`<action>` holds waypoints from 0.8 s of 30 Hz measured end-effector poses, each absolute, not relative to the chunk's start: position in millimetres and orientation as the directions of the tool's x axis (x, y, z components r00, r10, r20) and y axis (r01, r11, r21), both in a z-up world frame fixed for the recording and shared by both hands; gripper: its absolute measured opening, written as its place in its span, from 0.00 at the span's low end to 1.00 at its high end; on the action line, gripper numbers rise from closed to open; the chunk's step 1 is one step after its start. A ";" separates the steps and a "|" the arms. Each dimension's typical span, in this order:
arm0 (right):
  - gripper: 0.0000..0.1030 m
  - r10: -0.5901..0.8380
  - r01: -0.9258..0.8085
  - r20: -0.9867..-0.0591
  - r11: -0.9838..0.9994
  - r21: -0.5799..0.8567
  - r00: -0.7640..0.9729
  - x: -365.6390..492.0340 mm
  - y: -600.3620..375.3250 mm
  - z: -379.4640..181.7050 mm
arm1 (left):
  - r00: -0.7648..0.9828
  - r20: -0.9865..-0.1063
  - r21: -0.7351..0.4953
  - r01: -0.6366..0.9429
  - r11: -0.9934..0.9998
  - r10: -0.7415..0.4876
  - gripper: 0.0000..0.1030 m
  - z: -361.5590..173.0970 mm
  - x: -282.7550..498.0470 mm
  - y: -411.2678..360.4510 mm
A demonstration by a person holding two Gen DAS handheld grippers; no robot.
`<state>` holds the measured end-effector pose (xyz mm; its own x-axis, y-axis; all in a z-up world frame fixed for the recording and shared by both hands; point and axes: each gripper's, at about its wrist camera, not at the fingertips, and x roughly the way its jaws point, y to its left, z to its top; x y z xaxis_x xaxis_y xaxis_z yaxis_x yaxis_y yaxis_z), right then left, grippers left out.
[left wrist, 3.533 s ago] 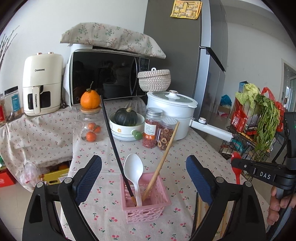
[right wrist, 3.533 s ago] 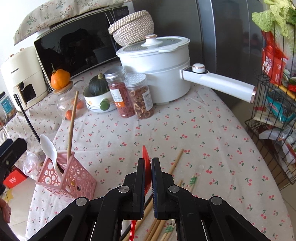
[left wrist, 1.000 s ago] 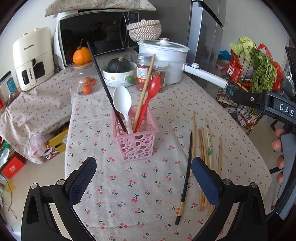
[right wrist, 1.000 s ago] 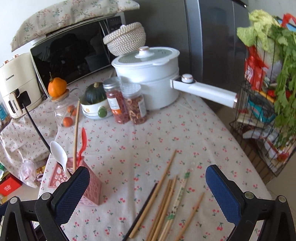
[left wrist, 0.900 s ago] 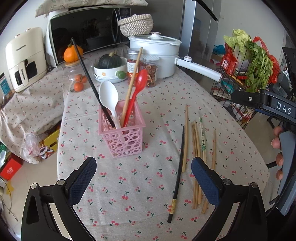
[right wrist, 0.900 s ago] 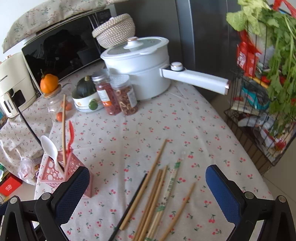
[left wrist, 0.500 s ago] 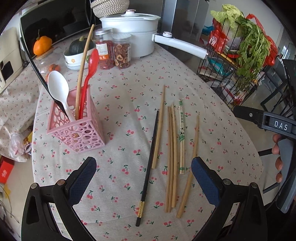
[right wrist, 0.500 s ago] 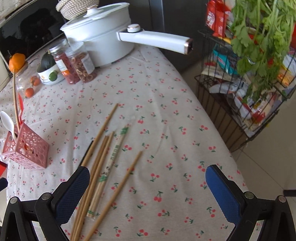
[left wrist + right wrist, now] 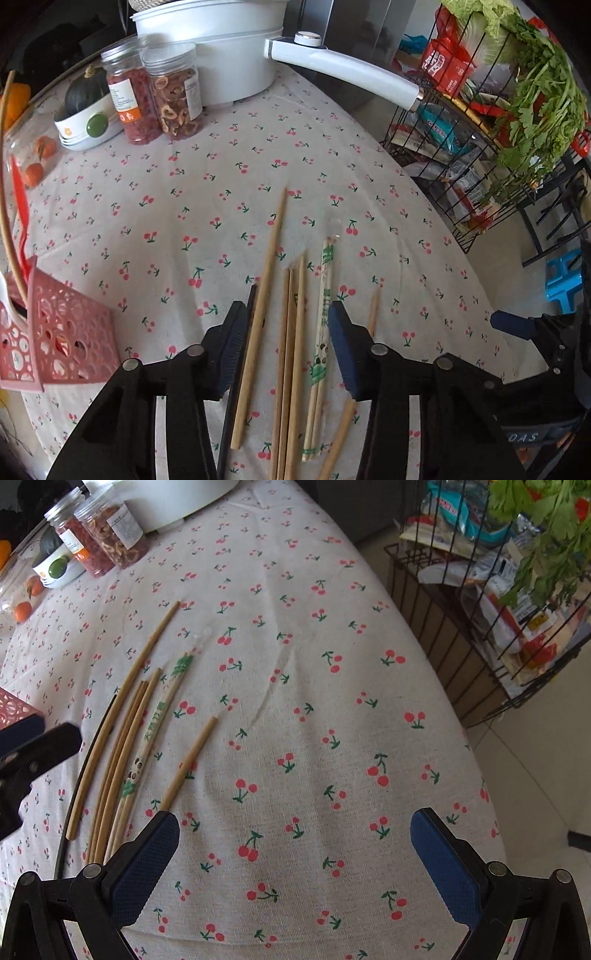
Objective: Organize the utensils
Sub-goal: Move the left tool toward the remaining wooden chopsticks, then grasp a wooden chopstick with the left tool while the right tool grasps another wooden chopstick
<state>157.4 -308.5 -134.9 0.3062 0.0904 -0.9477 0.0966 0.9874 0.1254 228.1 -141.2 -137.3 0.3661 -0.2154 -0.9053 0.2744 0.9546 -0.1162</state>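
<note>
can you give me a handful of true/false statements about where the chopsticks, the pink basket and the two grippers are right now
1. The left hand-held gripper is open, with several chopsticks lying on the table between its fingers. True.
2. The right hand-held gripper is shut on a red spoon. False: it is open and empty above the tablecloth.
3. The pink basket holds a red spoon. True.
4. All the chopsticks on the table are black. False: only one black chopstick shows; the others are light wood.
5. The printed chopstick pair stands in the pink basket. False: it lies flat on the tablecloth.
</note>
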 end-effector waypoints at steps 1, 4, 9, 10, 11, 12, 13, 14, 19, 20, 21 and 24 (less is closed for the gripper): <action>1.00 0.091 0.099 -0.948 0.987 0.126 0.305 159.2 -309.8 -135.7 | 0.368 -0.908 -0.104 0.271 0.957 -0.202 0.34 -141.4 236.7 -144.3; 1.00 0.102 0.102 -0.948 0.985 0.139 0.301 164.1 -311.1 -137.1 | 0.373 -0.911 -0.076 0.262 0.962 -0.174 0.27 -152.7 259.1 -149.8; 1.00 0.137 0.095 -0.944 0.980 0.173 0.299 171.9 -307.5 -137.8 | 0.360 -0.918 -0.074 0.253 0.965 -0.165 0.20 -167.9 284.5 -157.3; 1.00 0.138 0.095 -0.945 0.980 0.173 0.297 173.8 -306.7 -138.5 | 0.356 -0.921 -0.066 0.255 0.965 -0.157 0.18 -171.0 287.9 -159.6; 1.00 0.139 0.096 -0.945 0.980 0.174 0.295 175.8 -306.1 -139.2 | 0.351 -0.925 -0.056 0.256 0.965 -0.147 0.17 -174.1 289.7 -161.8; 1.00 0.141 0.097 -0.946 0.980 0.176 0.291 177.5 -305.8 -140.2 | 0.346 -0.928 -0.047 0.255 0.966 -0.137 0.16 -177.8 291.9 -163.8; 1.00 0.143 0.098 -0.947 0.979 0.178 0.288 179.1 -305.7 -141.4 | 0.340 -0.932 -0.041 0.253 0.967 -0.128 0.14 -181.1 294.3 -164.8; 1.00 0.145 0.097 -0.947 0.979 0.179 0.285 181.0 -305.2 -142.5 | 0.332 -0.935 -0.037 0.251 0.967 -0.122 0.12 -184.2 296.5 -165.2; 1.00 0.145 0.088 -0.952 0.981 0.174 0.268 185.5 -300.5 -147.3 | 0.342 -0.934 -0.010 0.259 0.966 -0.101 0.06 -183.6 297.0 -163.4; 1.00 0.145 0.087 -0.953 0.981 0.174 0.267 185.7 -300.2 -147.7 | 0.345 -0.934 -0.003 0.264 0.964 -0.097 0.06 -182.3 294.6 -162.8; 1.00 0.145 0.087 -0.953 0.981 0.173 0.267 185.9 -299.8 -147.7 | 0.351 -0.931 -0.001 0.272 0.962 -0.100 0.06 -179.6 290.9 -161.8; 1.00 0.140 0.084 -0.953 0.982 0.168 0.270 184.9 -297.9 -146.4 | 0.370 -0.920 -0.017 0.289 0.957 -0.128 0.06 -165.0 275.9 -155.2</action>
